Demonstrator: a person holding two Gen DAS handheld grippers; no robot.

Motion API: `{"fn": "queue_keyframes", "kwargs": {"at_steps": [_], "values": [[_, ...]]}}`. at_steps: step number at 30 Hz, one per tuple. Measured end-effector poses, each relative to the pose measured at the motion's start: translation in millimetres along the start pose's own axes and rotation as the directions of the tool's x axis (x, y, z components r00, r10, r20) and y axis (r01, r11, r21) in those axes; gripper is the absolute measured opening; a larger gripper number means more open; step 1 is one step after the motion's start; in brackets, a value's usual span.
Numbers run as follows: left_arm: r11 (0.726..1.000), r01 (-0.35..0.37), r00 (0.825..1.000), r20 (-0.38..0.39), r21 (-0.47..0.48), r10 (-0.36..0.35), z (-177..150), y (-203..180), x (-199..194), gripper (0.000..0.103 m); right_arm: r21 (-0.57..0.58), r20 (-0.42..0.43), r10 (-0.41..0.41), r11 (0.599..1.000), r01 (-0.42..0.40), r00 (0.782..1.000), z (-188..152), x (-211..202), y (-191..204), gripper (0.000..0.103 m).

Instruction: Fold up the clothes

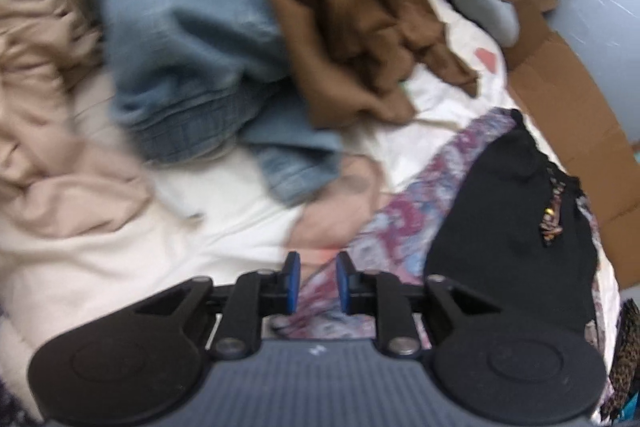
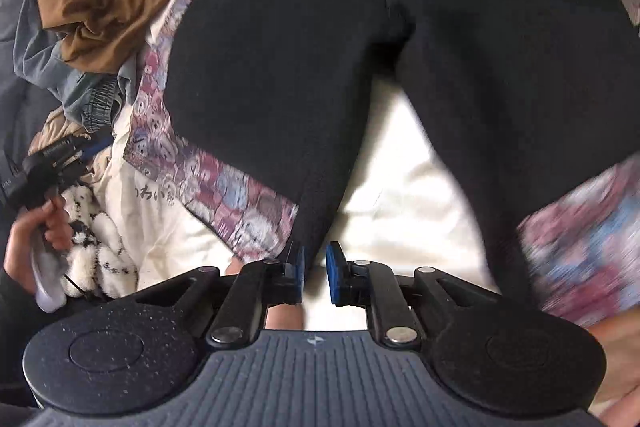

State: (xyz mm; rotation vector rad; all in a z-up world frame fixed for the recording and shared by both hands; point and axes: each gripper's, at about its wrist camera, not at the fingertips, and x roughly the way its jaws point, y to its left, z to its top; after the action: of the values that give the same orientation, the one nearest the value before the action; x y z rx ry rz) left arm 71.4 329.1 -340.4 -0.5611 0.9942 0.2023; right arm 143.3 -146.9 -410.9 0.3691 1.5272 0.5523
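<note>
Black trousers [image 2: 400,27] spread atop patterned cloth [image 2: 224,187].

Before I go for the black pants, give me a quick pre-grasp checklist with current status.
1. Left claw empty and open: ok.
2. Right claw empty and open: ok.
3. Black pants spread out, legs apart: ok.
4. Pants clear of other laundry: not ok, they lie on a patterned cloth.
5. Right claw lined up with a pant leg's edge: ok, the left leg's hem is just ahead of it.
6. Brown garment and blue jeans out of the way: ok.
</note>
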Motion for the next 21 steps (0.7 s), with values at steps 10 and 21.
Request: {"fn": "queue_keyframes", "kwargs": {"at_steps": [10, 21], "values": [[0.989, 0.044, 0.999, -0.005, 0.143, -0.044, 13, -56, 26, 0.021, -0.131, 0.102, -0.100, 0.985, 0.113, 0.990, 38, -62, -31, 0.018], [0.957, 0.033, 0.999, 0.002, 0.290, -0.035, 37, -118, 71, 0.031, -0.082, 0.321, -0.222, 0.962, 0.261, 0.920, 84, -122, -101, 0.020]]}}
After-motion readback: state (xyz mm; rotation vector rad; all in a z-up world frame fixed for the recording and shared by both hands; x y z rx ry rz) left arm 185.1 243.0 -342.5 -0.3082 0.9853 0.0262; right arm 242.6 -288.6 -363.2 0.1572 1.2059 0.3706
